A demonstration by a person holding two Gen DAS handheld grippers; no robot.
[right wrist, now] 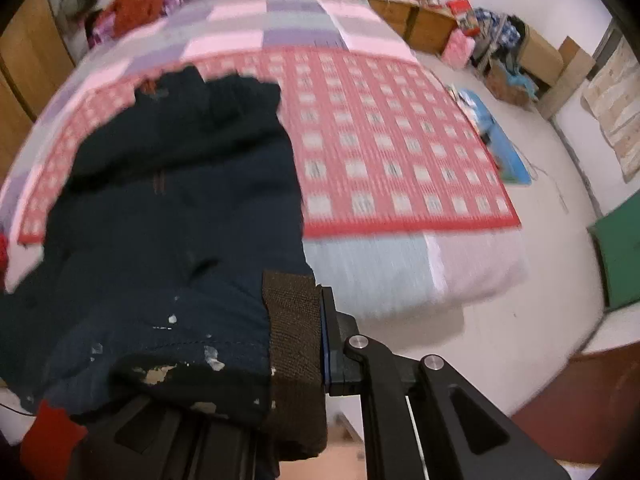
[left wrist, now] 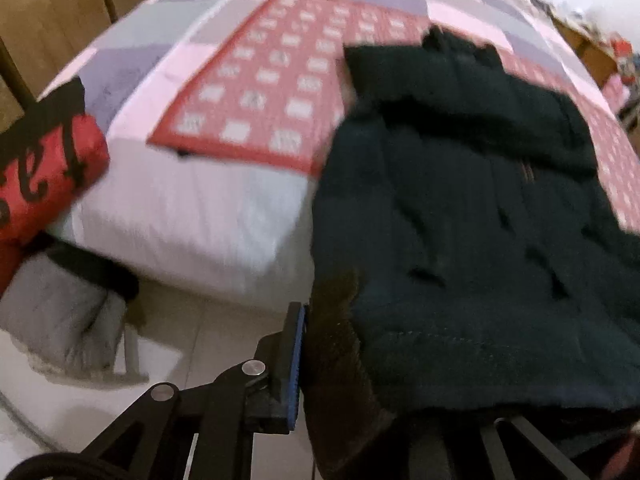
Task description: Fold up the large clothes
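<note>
Both tongs, left (left wrist: pixel 310 364) and right (right wrist: pixel 310 336), are clamped on the dark navy quilted jacket's (left wrist: pixel 460 208) ribbed hem; it lies lengthwise on the bed (right wrist: pixel 380 276), no fold made yet.

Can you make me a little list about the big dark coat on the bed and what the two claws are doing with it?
garment: dark coat, brown ribbed hem band
where it lies: on a red patterned mat on the checked bedspread, its hem end toward the claws
left claw: shut on the coat's hem corner
right claw: shut on the other hem corner
picture: blurred
beside the bed: red cushion
fold: not yet made
</note>
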